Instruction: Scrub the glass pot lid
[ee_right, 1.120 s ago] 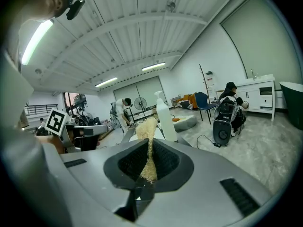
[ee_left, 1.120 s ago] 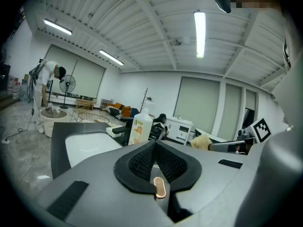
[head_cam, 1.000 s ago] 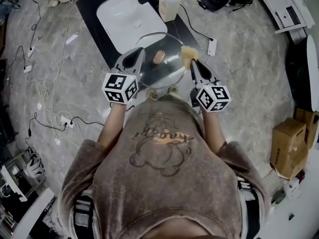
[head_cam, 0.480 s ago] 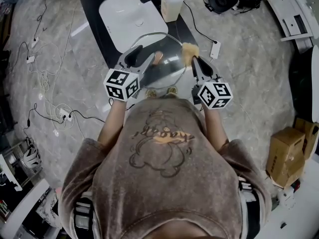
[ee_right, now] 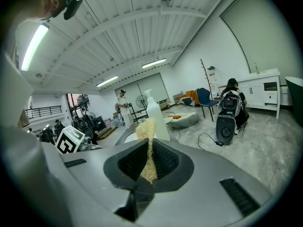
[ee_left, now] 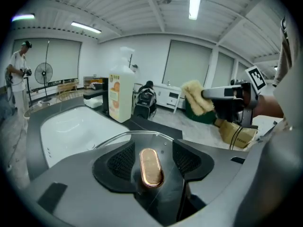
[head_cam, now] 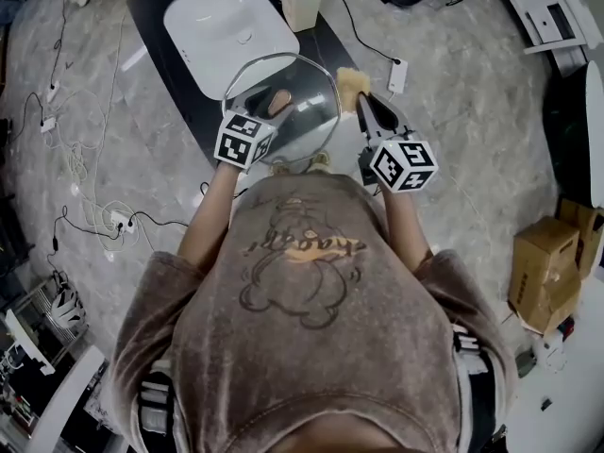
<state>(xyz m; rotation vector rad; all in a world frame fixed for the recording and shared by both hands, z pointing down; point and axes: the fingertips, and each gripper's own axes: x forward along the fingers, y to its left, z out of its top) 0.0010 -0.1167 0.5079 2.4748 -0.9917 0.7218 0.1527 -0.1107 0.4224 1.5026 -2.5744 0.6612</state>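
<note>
The glass pot lid [head_cam: 307,111] sits in the upper middle of my head view. It lies over the near edge of the black countertop [head_cam: 165,12] and just below the white sink [head_cam: 222,31]. I cannot tell what it rests on.

At the far left of that view, loose cables [head_cam: 90,159] trail across the marble floor [head_cam: 472,111]. Next to the right, my left gripper [ee_left: 151,159] meets the lid at its lower left rim. In the left gripper view its jaws stand wide apart and have just been opening. The lid's copper knob [ee_left: 151,168] stands between them with a gap on each side, so neither pad presses on it and the gripper is released. Beyond the jaws, left of centre in that view, a white bottle [ee_left: 120,98] stands at the far side of the sink.

Right of the lid in the head view, my right gripper [head_cam: 366,105] points toward the top of the frame. It is clenched on a yellowish fibrous scrubber [head_cam: 353,83], which the right gripper view shows pinched flat between the pads with a tuft sticking out past the tips. The scrubber is just off the lid's upper right rim, and from the left gripper view it looks clear of the glass.

At the right edge of the head view, a cardboard box [head_cam: 543,272] sits on the floor.
</note>
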